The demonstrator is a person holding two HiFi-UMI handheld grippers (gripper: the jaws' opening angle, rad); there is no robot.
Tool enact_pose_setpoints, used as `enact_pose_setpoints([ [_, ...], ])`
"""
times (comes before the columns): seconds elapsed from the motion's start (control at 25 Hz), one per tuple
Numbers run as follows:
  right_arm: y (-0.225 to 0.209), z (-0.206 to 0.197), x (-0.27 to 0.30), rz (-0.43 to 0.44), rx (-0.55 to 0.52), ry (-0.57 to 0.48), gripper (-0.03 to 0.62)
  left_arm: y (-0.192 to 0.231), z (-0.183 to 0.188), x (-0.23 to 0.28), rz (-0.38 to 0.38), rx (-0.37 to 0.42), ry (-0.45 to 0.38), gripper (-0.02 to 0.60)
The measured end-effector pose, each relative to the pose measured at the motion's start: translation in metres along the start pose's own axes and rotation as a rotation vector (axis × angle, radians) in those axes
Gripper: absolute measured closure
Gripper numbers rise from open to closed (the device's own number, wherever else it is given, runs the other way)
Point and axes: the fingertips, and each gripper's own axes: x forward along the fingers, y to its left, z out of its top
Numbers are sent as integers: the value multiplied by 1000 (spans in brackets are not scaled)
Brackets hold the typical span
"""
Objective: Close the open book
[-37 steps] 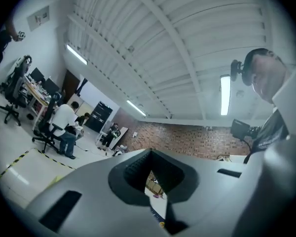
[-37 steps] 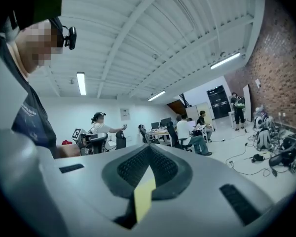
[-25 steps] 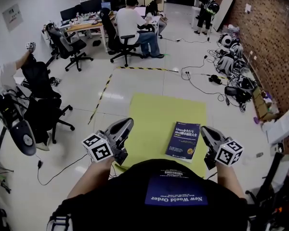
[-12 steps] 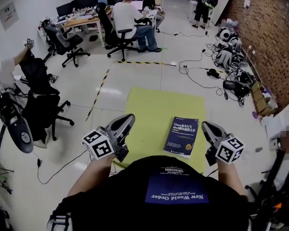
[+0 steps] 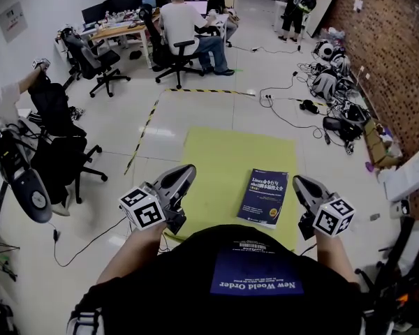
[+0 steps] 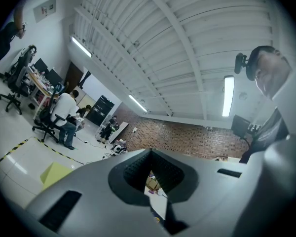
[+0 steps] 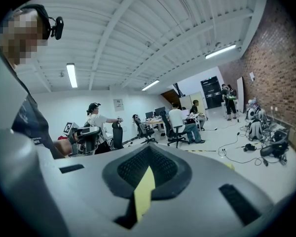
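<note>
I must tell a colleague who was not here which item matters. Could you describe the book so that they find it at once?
A yellow-green mat lies on the pale floor. The book rests closed on the mat's near right part. It is the only thing on the mat, dark blue with white print on its cover.

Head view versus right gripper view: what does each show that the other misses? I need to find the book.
Head view only: the book, closed and cover up, lying on the mat between the left gripper and the right gripper. Neither is gripping it.
Right gripper view only: that gripper's jaws close up, together with nothing held, and the ceiling lights.
Both: the seated people, the brick wall and some of the mat.
</note>
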Motion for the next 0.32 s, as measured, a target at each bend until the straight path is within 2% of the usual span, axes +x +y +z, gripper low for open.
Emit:
enact_pose_setpoints([
  [0.32, 16, 5, 10, 7, -23, 3, 611, 6, 9, -10, -11, 8, 2, 575],
])
